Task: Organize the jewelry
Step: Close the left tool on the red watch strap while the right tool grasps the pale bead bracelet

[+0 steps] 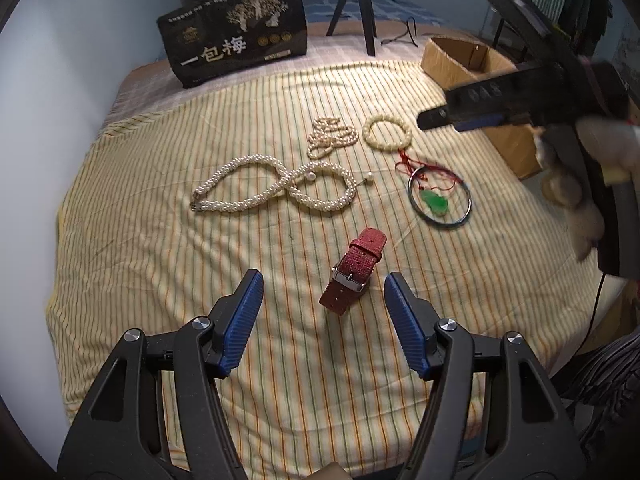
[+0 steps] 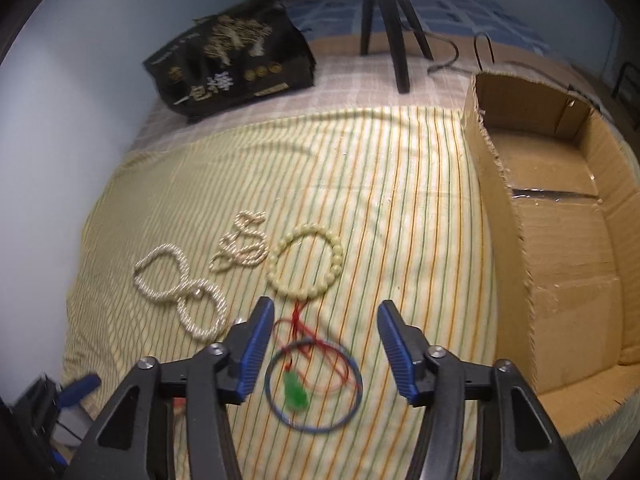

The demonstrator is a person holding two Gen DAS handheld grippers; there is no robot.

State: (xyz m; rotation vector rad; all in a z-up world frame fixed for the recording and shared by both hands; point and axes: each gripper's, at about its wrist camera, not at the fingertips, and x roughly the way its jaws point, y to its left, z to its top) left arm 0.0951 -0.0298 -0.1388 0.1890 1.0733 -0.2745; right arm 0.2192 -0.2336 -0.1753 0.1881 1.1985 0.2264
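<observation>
Both jaws open, empty: left gripper [image 1: 324, 308] straddles red watch strap [image 1: 354, 270], long axis running away; right gripper [image 2: 326, 338] over blue bangle [image 2: 314, 386].

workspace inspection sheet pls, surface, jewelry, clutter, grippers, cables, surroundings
surface: striped yellow cloth spread over a bed, wrinkled.
job's things: thick pearl necklace lying in a figure eight; thin pearl strand bunched; cream bead bracelet; blue bangle ringing a green pendant on red cord; red watch strap; cardboard box open, nothing seen inside.
clutter: black printed bag.
grippers: left gripper jaws open astride the watch strap; right gripper jaws open above the bangle.
cables: black cable behind the box.
surroundings: tripod legs, pale wall.
</observation>
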